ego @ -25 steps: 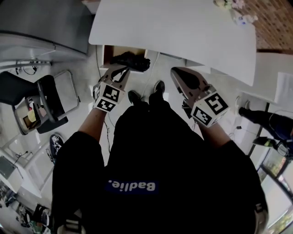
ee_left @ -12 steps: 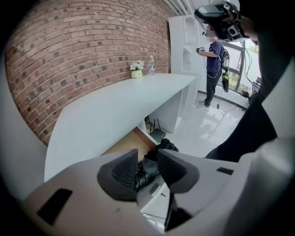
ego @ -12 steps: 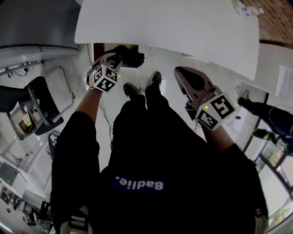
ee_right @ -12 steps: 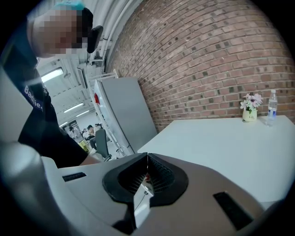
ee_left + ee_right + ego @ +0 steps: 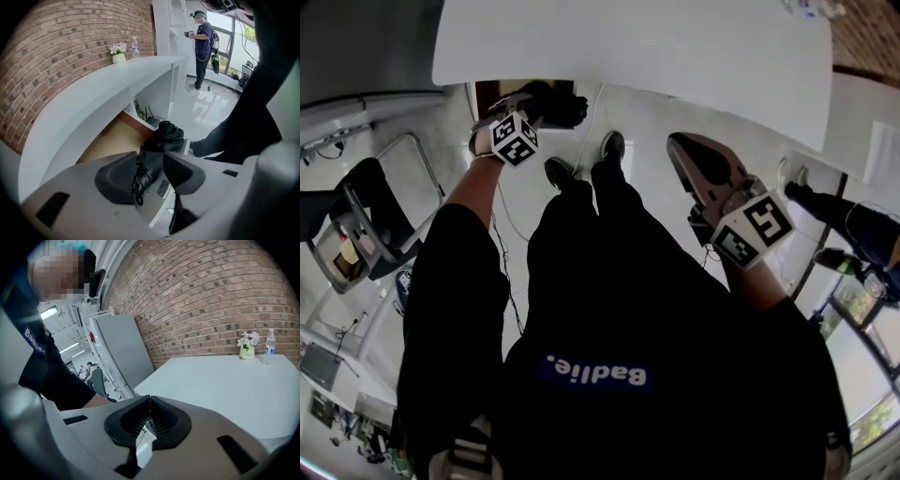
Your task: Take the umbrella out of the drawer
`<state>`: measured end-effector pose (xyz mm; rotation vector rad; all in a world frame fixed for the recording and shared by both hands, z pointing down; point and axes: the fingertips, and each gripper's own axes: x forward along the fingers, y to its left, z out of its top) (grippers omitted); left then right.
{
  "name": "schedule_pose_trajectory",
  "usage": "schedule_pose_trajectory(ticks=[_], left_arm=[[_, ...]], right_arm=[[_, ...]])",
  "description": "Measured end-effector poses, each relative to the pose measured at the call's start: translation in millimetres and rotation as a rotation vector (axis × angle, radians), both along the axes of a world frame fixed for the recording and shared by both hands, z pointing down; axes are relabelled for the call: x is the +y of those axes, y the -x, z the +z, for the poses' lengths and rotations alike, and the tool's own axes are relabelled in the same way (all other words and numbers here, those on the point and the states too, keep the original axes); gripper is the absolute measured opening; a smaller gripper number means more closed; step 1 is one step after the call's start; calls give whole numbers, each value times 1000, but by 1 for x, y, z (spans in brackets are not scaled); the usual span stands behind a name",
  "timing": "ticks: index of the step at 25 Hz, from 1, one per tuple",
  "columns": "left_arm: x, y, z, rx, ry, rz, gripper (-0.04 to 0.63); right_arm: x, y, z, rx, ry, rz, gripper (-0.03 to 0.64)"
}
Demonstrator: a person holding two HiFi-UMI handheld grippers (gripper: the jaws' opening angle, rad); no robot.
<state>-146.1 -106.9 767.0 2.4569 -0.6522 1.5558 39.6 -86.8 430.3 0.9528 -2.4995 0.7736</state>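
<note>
Left gripper (image 5: 151, 163): jaws part-way open and just been opening. The black folded umbrella (image 5: 165, 135) passes between the pads, with no clamping evident. It lies ahead of the jaws in the open drawer (image 5: 108, 141) under the white counter (image 5: 93, 101). The head view shows this gripper (image 5: 528, 99) reaching down at the umbrella (image 5: 564, 109) but not the jaw gap – only its own view gives that.

Right gripper (image 5: 148, 402): jaws closed together, nothing between them. Its view shows a flower pot (image 5: 247, 347) and a bottle (image 5: 269, 347) far ahead on the counter. The head view places it (image 5: 684, 150) beside the person's legs – well apart from the drawer.
</note>
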Motion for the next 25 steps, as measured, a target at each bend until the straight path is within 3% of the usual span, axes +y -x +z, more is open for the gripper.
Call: schedule_pose_trajectory(ticks=[10,17,25], left_arm=[[5,-3,57,-135,93,186,250],[-2,5,96,-255,109,330,321],[4,-4,118,-325,142,499,322]], right_arm=[[-7,-17,21,22,45,60,29],[-9,-19,38,13,94,102,30],[-7,-28,45,-3,111,162,29]])
